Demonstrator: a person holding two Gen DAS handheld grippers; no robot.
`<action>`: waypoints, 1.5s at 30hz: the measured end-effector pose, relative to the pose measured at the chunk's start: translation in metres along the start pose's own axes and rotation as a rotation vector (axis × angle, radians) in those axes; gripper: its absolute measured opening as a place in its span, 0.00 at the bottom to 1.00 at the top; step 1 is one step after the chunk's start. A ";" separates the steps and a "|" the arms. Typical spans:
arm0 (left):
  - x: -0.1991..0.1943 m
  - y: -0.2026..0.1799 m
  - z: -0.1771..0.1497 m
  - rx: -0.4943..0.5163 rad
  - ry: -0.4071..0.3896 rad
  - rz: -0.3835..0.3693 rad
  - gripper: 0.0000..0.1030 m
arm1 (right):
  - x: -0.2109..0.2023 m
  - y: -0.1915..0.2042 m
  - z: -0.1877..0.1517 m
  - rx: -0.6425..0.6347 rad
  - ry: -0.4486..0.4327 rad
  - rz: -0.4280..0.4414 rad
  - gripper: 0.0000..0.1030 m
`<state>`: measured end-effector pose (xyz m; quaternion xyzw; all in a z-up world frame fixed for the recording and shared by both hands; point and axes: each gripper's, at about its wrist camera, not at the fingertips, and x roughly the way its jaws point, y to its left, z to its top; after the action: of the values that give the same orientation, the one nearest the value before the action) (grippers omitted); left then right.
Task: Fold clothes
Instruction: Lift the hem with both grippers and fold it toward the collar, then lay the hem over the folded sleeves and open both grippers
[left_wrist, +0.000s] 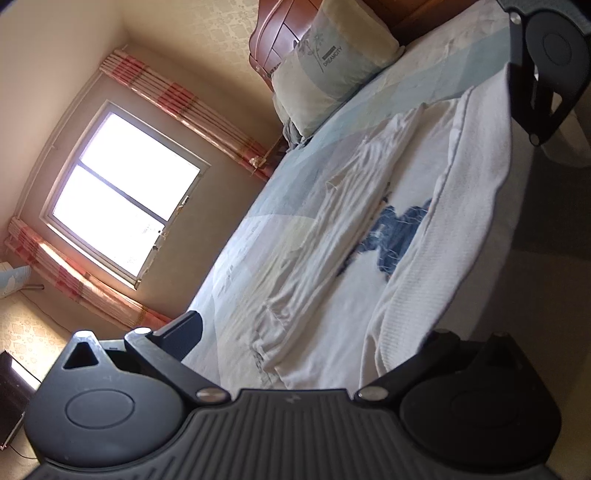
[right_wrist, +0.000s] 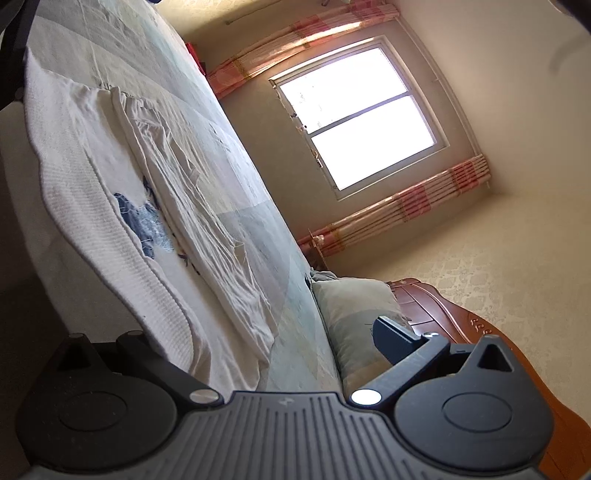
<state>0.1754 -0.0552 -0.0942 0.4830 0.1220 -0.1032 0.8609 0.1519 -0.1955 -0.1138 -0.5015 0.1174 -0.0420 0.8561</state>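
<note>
The white shirt (left_wrist: 369, 236) lies on the bed (left_wrist: 280, 192), one side folded in toward 9 o'clock. The near side is not folded yet. The left claw (left_wrist: 314, 332) and the right claw (right_wrist: 266, 332) are both open wide, holding nothing.

Likely a home bedroom: bed (left_wrist: 295, 177), pillow (left_wrist: 332, 62), curtains (left_wrist: 184, 99).

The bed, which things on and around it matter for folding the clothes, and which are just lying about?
For the job:
- white T-shirt with blue print, one side already folded in
- left gripper, open
- right gripper, open
- bed sheet it lies on

Just there:
- pillow
- wooden headboard
- window
- striped curtains
</note>
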 end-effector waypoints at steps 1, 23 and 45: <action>0.005 0.002 0.002 -0.001 0.000 0.003 1.00 | 0.006 -0.001 0.001 0.001 -0.001 -0.001 1.00; 0.140 0.053 0.018 -0.074 0.036 0.040 1.00 | 0.156 -0.023 0.049 0.042 -0.011 -0.008 1.00; 0.174 0.069 -0.011 -0.222 0.149 -0.230 0.99 | 0.192 -0.034 0.026 0.222 0.055 0.386 1.00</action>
<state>0.3597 -0.0212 -0.0983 0.3741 0.2505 -0.1508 0.8801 0.3455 -0.2268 -0.1030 -0.3712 0.2293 0.0962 0.8947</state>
